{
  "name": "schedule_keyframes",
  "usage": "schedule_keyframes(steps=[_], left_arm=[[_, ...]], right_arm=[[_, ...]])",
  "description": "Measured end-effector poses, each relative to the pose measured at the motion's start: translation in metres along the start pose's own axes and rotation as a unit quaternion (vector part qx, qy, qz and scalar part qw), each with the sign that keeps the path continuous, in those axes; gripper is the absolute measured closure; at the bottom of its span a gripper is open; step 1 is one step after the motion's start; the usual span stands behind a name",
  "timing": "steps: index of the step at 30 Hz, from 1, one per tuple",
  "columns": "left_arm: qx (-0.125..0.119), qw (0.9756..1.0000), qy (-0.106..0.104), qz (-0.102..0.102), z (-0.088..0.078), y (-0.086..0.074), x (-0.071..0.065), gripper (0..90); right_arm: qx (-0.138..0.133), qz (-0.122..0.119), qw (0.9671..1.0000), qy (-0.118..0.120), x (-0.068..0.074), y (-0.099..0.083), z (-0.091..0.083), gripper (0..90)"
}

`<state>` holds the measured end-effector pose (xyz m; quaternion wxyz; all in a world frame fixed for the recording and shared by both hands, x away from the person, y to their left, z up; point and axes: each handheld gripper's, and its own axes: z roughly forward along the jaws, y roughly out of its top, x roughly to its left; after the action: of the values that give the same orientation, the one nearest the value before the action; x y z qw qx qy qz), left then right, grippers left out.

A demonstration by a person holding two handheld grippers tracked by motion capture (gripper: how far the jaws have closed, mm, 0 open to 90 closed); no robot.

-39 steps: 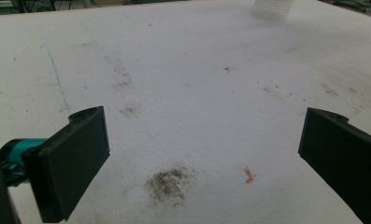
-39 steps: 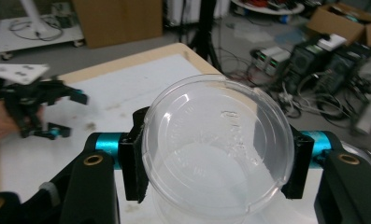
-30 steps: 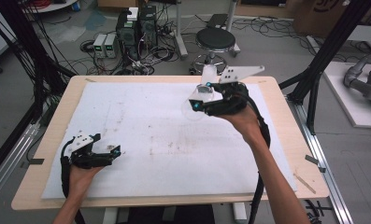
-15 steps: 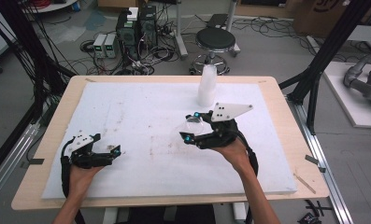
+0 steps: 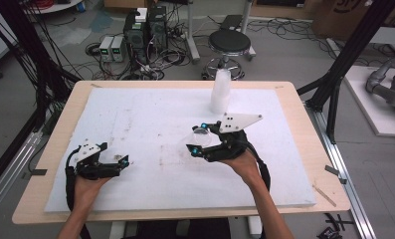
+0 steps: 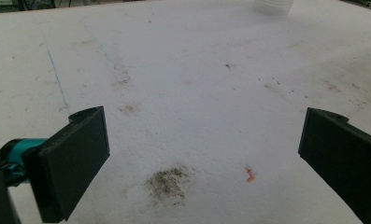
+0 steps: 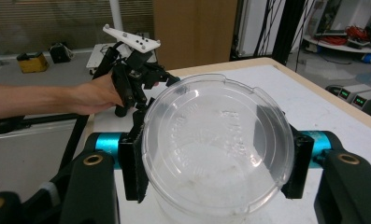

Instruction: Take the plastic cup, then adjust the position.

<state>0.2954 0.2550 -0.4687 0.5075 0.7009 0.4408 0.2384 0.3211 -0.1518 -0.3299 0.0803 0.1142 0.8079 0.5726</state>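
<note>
Holding a clear plastic cup (image 7: 218,151) between its jaws, the right gripper (image 5: 199,142) sits low over the middle of the white mat (image 5: 150,124), and its own view shows the two black pads pressed against opposite sides of the cup just under the rim, with the mouth turned toward the camera. In the high view the cup (image 5: 201,134) shows as a faint clear shape at the gripper's tip, so it lies on its side with its long axis running along the gripper toward the left part of the mat (whether its wall already touches the mat I cannot tell). A stack of cups (image 5: 220,91) stands upright at the far edge of the mat, well apart from the held one and beyond it. The left gripper (image 5: 116,162) rests near the front left corner with its jaws spread wide and nothing between them; its own view looks across bare, stained mat toward the base of the stack (image 6: 273,5). My reading is that the next move turns on tipping: the cup has to swing from lying to standing before it can be set down, and the right hand, which already has it, is plainly the nearer one, while the left hand stays well off to the side.
</note>
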Motion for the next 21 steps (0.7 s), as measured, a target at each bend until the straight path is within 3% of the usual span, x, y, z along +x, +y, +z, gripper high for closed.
schedule_keyframes(steps=[13,15,17,21], left_arm=[[-0.008,0.9999,-0.007,0.005,-0.002,0.000,0.000,1.9],[-0.019,0.9997,-0.017,0.004,-0.003,0.000,0.001,1.9],[-0.028,0.9990,-0.029,0.017,-0.006,0.003,0.002,1.9],[-0.052,0.9942,-0.086,0.037,-0.012,0.013,0.003,1.9]], right_arm=[[-0.010,0.016,0.9998,0.004,-0.007,-0.003,-0.003,40.6],[-0.008,0.014,0.9999,0.006,-0.008,-0.004,-0.001,40.6],[-0.010,0.010,0.9999,0.009,-0.008,-0.004,0.000,40.6],[-0.017,0.012,0.9995,0.025,-0.009,-0.006,0.002,40.6]])
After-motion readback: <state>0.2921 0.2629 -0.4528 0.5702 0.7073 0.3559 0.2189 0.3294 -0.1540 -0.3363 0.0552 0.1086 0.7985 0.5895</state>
